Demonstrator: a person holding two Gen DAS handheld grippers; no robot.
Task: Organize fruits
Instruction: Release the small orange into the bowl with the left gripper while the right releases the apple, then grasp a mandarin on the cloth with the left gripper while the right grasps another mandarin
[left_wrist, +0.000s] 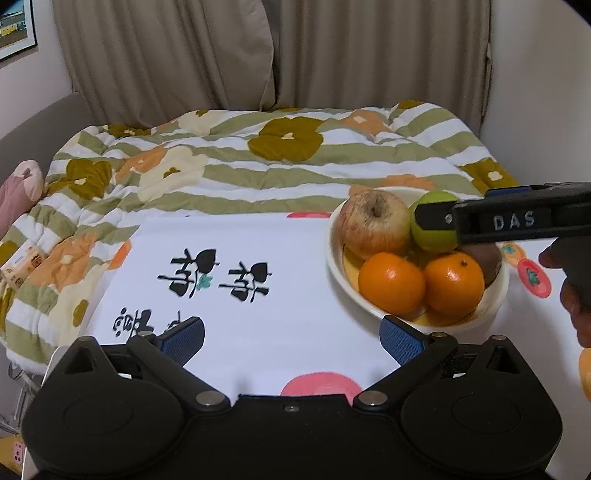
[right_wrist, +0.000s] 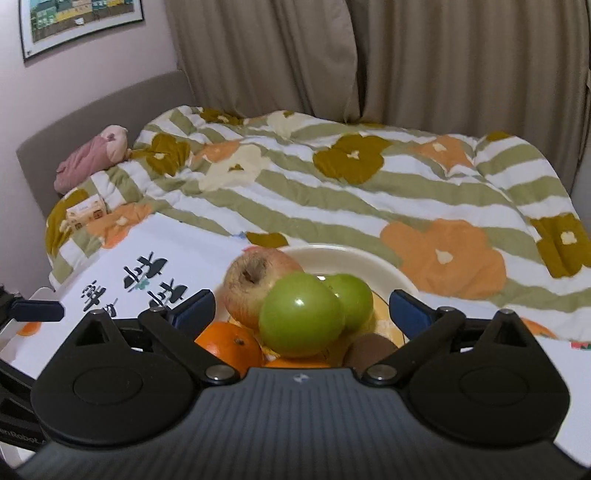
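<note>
Fruit nearly all gathered in the bowl (left_wrist: 338, 254)

Apple (right_wrist: 255, 286), two green fruits, oranges and a kiwi piled in it — right gripper (right_wrist: 302, 306) spread wide around a green fruit (right_wrist: 301, 319), pads clear; left gripper (left_wrist: 291, 338) open, empty; one orange fruit (left_wrist: 585, 373) apparently outside.

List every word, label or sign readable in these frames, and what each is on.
"DAS": on the right gripper body, seen from the left wrist.
"nRobot": cut-off lettering at the right-wrist view's lower left edge.
Black characters on the white table cover: upside down, unread.
Small box print: too small.
</note>
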